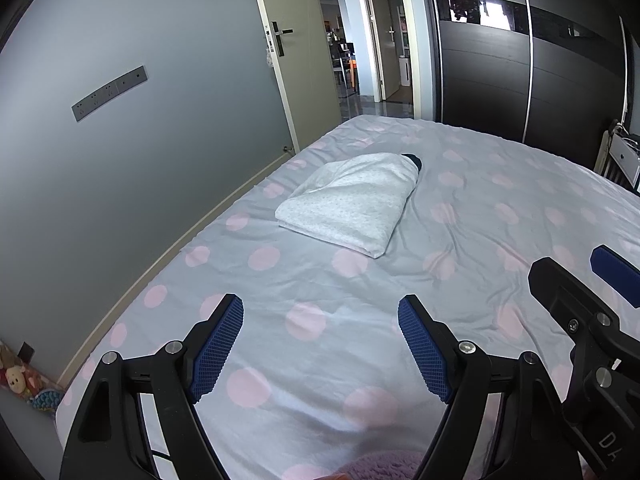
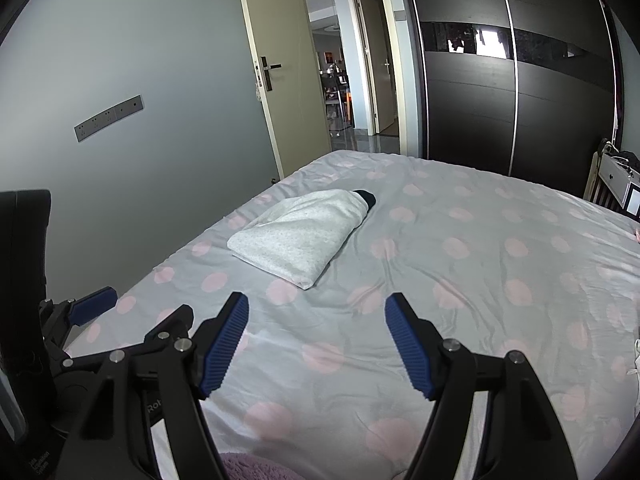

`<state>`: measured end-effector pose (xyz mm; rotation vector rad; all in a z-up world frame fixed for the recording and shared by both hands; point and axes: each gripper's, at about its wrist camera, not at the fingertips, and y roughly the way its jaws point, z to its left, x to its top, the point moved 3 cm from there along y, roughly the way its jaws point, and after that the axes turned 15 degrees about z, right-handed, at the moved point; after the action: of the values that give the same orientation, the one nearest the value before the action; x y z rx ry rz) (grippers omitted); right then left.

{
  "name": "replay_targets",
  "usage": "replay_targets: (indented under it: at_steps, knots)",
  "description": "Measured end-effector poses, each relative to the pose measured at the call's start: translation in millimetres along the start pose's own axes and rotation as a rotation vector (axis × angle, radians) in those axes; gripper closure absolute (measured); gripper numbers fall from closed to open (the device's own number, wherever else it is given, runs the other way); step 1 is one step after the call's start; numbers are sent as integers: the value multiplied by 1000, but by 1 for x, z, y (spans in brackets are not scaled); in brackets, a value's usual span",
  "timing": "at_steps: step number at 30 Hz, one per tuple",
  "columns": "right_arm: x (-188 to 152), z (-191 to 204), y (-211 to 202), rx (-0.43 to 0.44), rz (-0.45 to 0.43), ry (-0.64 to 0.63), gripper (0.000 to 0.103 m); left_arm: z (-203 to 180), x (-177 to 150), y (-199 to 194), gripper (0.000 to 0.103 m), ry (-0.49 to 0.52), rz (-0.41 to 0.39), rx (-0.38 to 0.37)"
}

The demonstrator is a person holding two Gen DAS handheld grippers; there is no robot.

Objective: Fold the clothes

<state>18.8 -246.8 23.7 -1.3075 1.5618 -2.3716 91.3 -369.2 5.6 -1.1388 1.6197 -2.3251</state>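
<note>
A: Report the position of the folded garment (image 1: 352, 200).

B: The light grey garment lies folded in a compact bundle on the bed (image 1: 500, 208), which carries a grey cover with pink dots. A dark part of the fabric shows at the bundle's far end. Beyond the garment stand the open door (image 1: 288, 52) and the dark wardrobe (image 1: 520, 60).

A: State of the left gripper (image 1: 320, 344)?

B: Its blue-padded fingers are spread wide apart with nothing between them. It hangs above the cover on the near side of the garment, well apart from it.

A: And the right gripper (image 2: 317, 342)?

B: Likewise spread and holding nothing, on the near side of the garment and clear of it. The two grippers sit side by side.
</note>
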Motion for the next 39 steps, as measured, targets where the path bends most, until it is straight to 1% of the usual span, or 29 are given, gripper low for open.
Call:
replay_targets:
  at_steps: [39]
  knots:
    - [-5,-5,-5,-3,-4,4,33,-5,-2,-2,22,12,2,-5]
